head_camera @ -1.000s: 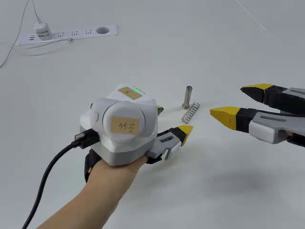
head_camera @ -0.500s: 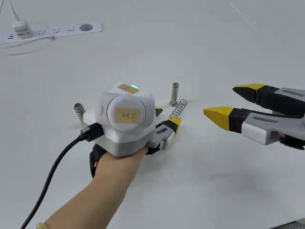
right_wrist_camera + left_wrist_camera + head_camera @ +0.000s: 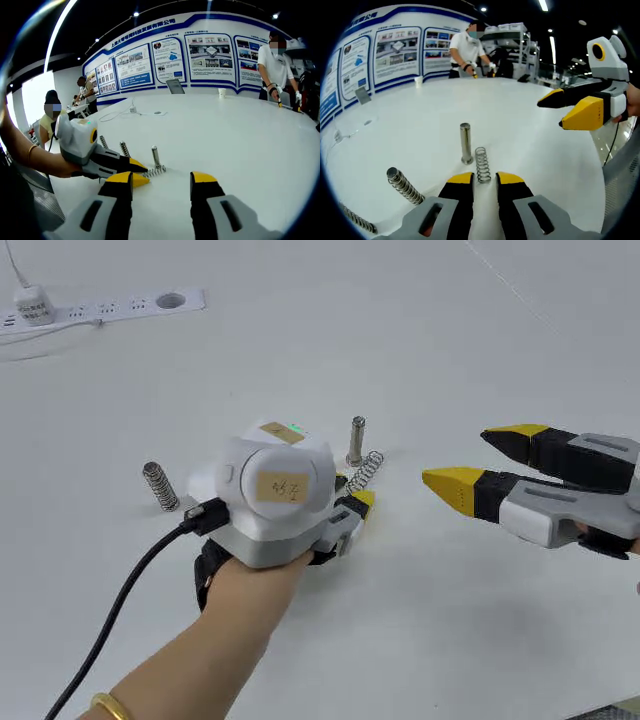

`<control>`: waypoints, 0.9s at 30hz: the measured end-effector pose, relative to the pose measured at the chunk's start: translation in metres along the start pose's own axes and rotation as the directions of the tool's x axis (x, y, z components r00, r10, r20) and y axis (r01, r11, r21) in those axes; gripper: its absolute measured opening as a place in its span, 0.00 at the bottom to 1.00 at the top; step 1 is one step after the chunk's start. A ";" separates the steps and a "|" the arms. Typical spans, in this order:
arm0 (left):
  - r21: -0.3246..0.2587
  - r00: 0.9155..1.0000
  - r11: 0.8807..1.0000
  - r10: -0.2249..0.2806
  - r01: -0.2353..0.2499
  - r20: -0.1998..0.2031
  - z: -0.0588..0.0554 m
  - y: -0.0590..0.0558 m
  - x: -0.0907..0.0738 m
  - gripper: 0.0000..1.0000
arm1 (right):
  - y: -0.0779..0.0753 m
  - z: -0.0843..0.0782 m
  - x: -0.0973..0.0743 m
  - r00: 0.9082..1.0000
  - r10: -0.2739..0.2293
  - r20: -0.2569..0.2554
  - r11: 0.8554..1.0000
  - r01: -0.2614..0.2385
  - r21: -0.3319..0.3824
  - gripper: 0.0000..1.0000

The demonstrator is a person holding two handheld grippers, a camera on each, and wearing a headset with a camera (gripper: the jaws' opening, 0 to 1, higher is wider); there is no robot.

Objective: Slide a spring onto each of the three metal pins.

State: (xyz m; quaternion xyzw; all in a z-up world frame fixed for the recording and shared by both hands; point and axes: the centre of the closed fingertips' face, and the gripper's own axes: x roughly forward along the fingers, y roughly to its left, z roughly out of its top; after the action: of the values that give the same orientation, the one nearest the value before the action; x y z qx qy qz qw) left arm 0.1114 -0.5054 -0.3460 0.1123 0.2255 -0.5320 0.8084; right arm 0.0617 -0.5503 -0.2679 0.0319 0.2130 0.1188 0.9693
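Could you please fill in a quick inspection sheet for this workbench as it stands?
Surface: white table, smooth.
Job's things: bare pin upright, loose spring lying beside it; sprung pins, two, already carry springs.
Clutter: power strip, far left.
Grippers: left gripper low, fingers narrowly apart around the spring's near end; right gripper open, empty, held to the right.
Cables: black cable from the left gripper; white lead at the strip.
Surroundings: display boards, people behind.

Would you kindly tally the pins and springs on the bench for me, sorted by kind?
Bare pin: 1
Pins with a spring on: 2
Loose spring: 1
Total: 4
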 end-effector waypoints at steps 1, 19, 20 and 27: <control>0.007 1.000 1.000 0.001 -0.001 -0.001 0.000 0.000 0.000 0.18 | 0.000 0.000 0.000 1.000 -0.001 -0.001 1.000 0.001 0.001 0.47; 0.135 1.000 0.991 -0.011 0.007 0.026 0.011 -0.007 -0.009 0.10 | 0.002 0.003 0.000 1.000 -0.008 0.020 0.995 0.006 0.095 0.48; 0.152 0.999 0.988 -0.012 0.006 0.035 0.015 -0.009 -0.012 0.10 | 0.002 0.006 -0.001 1.000 -0.008 0.030 0.994 0.005 0.105 0.48; 0.151 0.994 0.988 -0.020 0.003 0.111 0.038 -0.013 -0.032 0.10 | 0.004 0.022 -0.003 0.996 -0.001 0.089 0.981 -0.016 0.194 0.48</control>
State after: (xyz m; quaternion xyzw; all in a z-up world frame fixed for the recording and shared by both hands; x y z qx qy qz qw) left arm 0.0980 -0.5010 -0.2972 0.1418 0.1392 -0.5577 0.8059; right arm 0.0669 -0.5471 -0.2464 0.1327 0.1801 0.0994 0.9696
